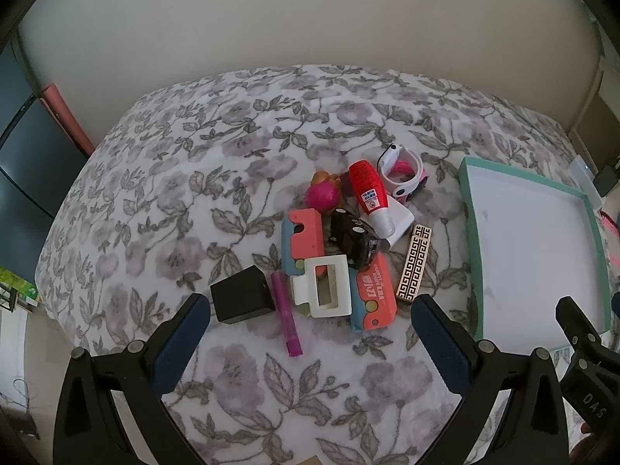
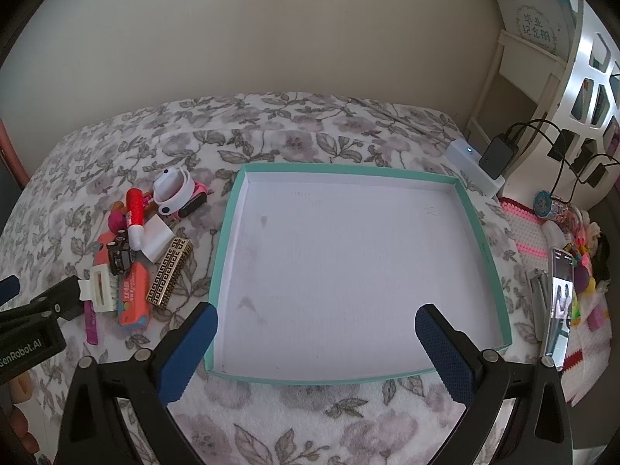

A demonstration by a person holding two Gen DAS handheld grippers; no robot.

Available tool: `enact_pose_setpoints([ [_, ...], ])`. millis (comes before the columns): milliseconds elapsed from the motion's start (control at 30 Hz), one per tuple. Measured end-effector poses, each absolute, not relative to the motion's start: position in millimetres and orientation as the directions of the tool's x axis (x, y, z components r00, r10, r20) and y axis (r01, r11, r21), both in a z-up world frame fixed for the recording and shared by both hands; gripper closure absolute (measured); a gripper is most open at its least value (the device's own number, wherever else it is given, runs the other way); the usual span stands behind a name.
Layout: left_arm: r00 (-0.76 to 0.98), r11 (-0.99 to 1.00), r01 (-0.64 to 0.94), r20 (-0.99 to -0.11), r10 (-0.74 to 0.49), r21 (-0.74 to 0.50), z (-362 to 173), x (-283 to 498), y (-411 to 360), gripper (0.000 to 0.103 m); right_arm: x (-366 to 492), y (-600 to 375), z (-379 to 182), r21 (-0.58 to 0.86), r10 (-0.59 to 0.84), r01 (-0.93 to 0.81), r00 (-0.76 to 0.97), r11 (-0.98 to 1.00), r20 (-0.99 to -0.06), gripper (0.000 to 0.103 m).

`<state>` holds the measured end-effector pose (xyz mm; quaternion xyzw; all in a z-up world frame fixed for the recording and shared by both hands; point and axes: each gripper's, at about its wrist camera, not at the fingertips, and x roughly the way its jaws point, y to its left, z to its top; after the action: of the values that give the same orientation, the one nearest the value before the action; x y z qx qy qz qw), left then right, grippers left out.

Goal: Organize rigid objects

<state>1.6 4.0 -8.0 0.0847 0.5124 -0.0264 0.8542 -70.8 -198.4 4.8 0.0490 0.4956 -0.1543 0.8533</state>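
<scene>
A pile of small rigid objects lies on the floral bedspread: a white hair claw (image 1: 321,286), an orange toy bus (image 1: 374,296), a black toy car (image 1: 353,238), a red and white bottle (image 1: 371,193), a black box (image 1: 243,297), a purple tube (image 1: 286,314), a gold-patterned bar (image 1: 414,263) and a white and pink watch toy (image 1: 401,170). My left gripper (image 1: 310,312) hovers open just in front of the pile, holding nothing. A teal-rimmed box lid (image 2: 480,240) with a white inside lies to the right. My right gripper (image 2: 316,319) is open above its near part.
The bed's right edge meets a white charger block (image 2: 474,168) with a black adapter and cables. A phone (image 2: 558,306) and colourful toys lie on a pink and white mat at far right. A wall runs behind the bed. Dark furniture stands at the left.
</scene>
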Motion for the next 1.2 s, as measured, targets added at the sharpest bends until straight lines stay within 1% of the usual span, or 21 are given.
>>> enact_pose_setpoints([
  [1200, 0.475, 0.982, 0.138, -0.879, 0.049, 0.129, -9.6, 1.2, 2.4, 0.0, -69.1, -196.9, 4.1, -0.079, -0.22, 0.31, 0.455, 0.948, -0.863, 0.0],
])
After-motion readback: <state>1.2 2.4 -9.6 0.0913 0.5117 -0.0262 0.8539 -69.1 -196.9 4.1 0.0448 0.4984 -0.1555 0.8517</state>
